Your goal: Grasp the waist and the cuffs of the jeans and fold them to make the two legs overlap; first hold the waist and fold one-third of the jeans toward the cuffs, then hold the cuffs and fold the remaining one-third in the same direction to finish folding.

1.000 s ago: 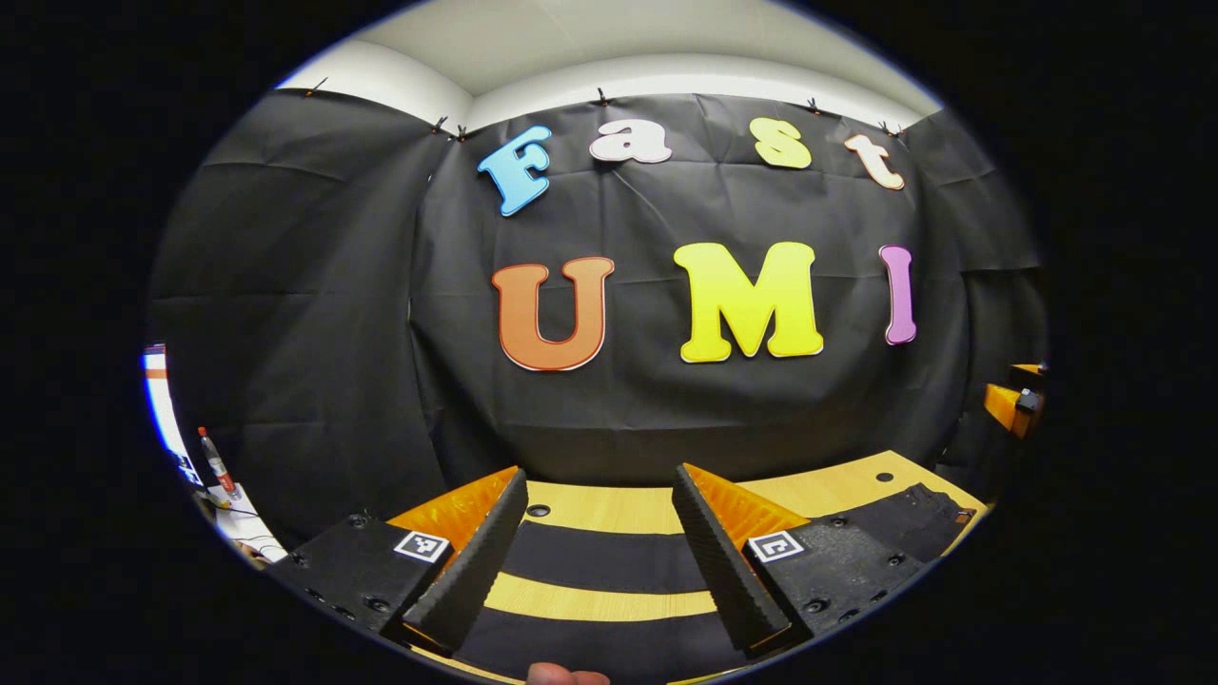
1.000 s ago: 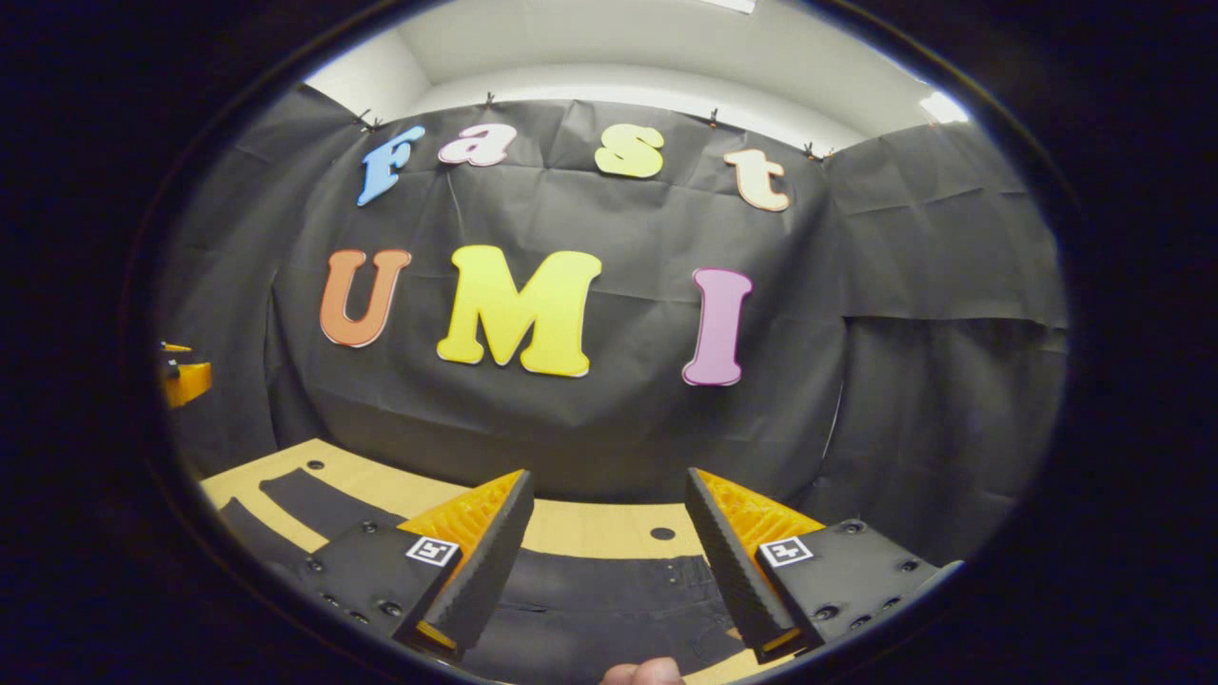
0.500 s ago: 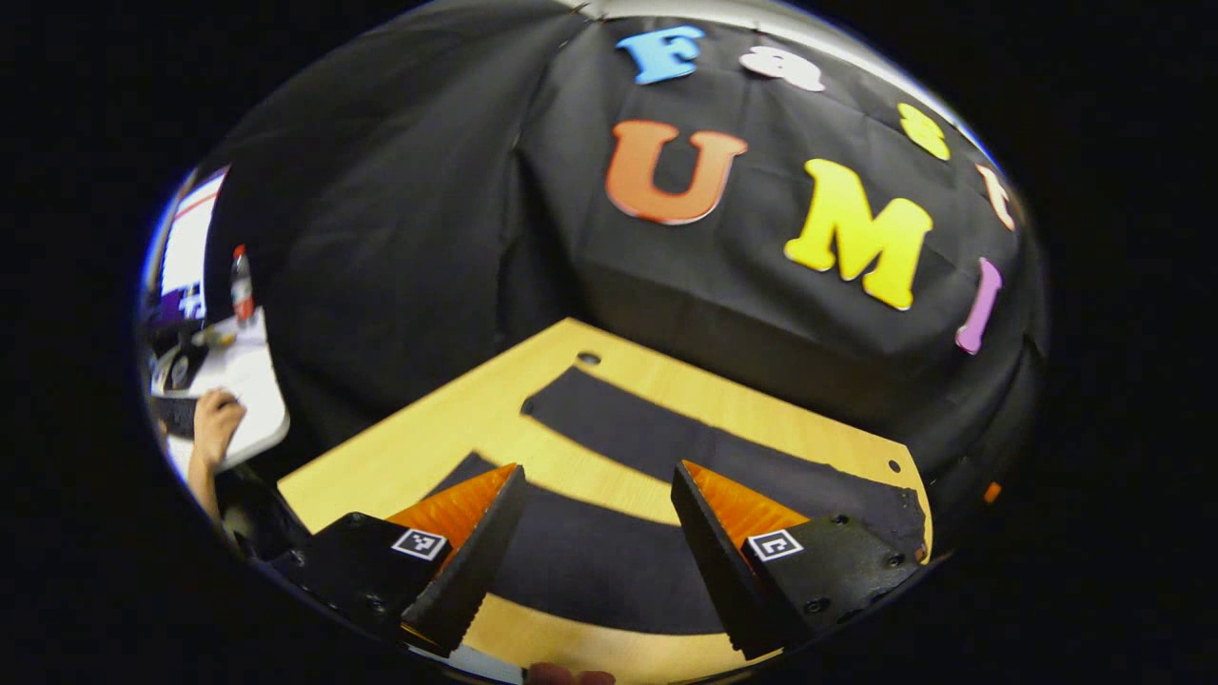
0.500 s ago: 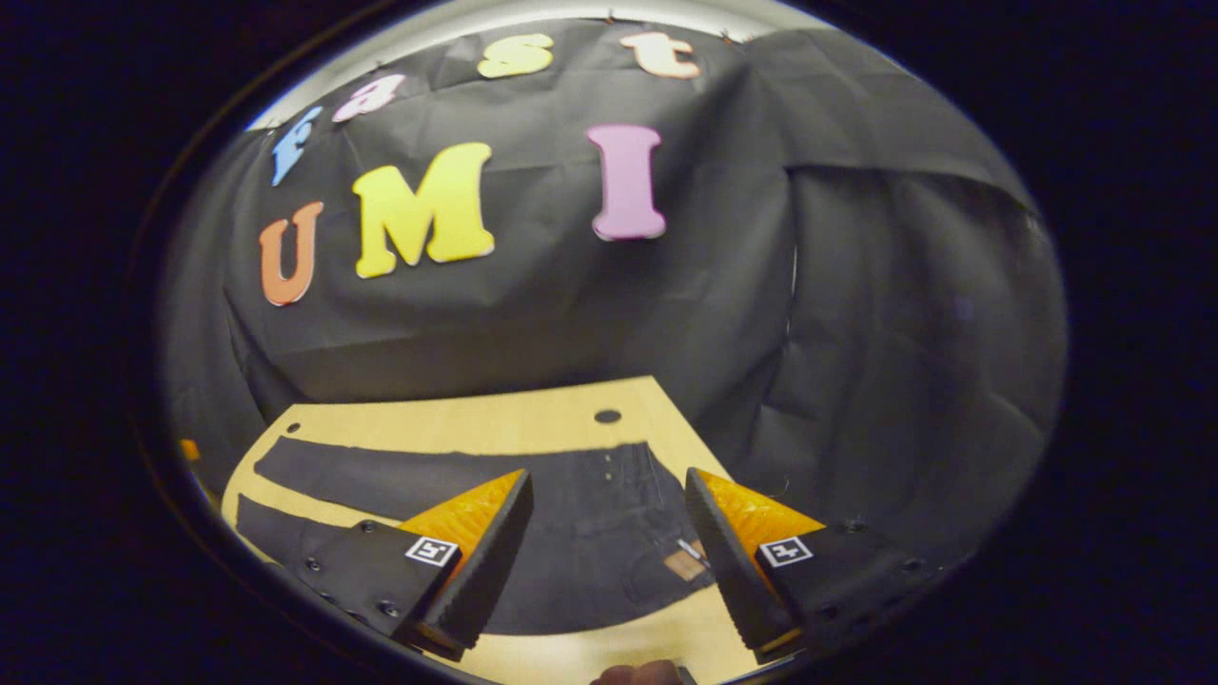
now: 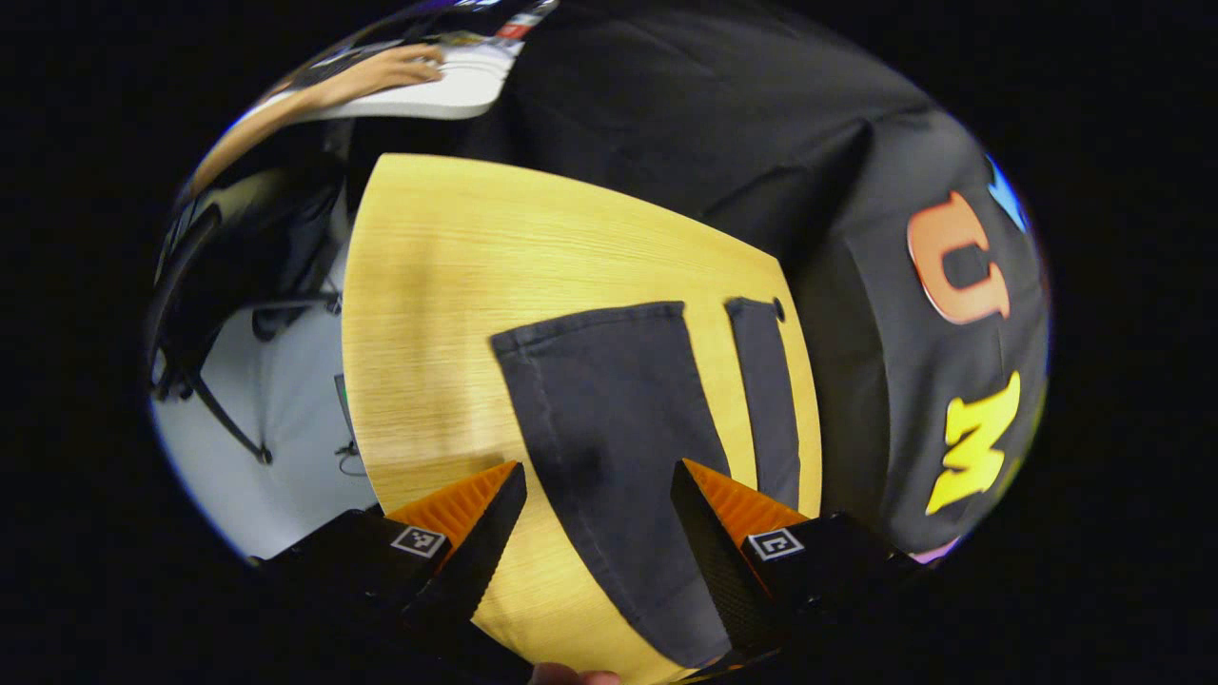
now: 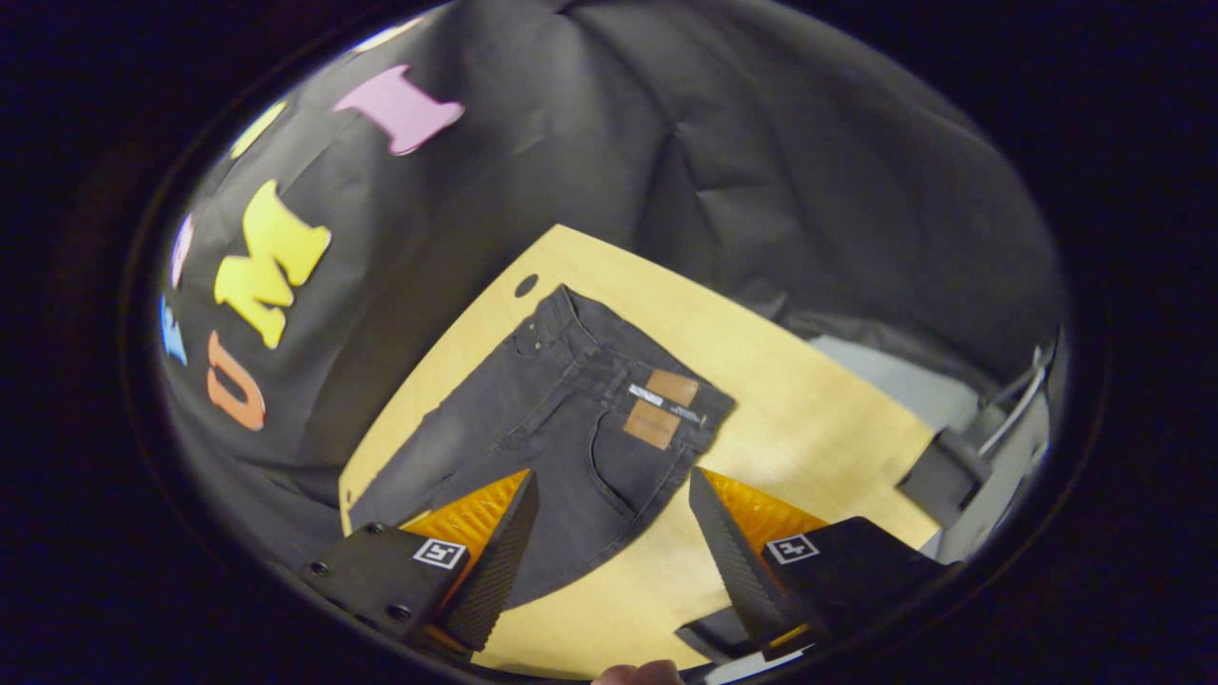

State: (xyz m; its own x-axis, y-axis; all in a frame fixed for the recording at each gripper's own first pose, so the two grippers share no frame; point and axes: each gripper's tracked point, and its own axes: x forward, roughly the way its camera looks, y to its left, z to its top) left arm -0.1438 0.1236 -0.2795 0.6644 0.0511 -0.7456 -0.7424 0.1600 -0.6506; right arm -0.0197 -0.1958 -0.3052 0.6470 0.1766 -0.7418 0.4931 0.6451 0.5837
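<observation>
Dark jeans lie flat and spread on the wooden table. In the left gripper view the two legs (image 5: pixel 609 409) run away from me, the nearer leg's cuff (image 5: pixel 585 319) and the far leg's cuff (image 5: pixel 752 309) at their ends. My left gripper (image 5: pixel 595 557) hovers open above the nearer leg, nothing between its fingers. In the right gripper view the waist (image 6: pixel 633 366) with tan labels (image 6: pixel 661 404) lies ahead. My right gripper (image 6: pixel 614 561) is open above the seat of the jeans, holding nothing.
The wooden table (image 5: pixel 438 285) has bare board beyond the cuffs and bare board (image 6: pixel 809 419) beside the waist. A person's arm (image 5: pixel 324 90) rests on a white desk past the table. Grey floor (image 5: pixel 276 419) lies off the table's edge.
Both grippers have tipped from facing the booth wall down toward the table and turned outward, the left toward the cuffs, the right toward the waist. Both stay open.
</observation>
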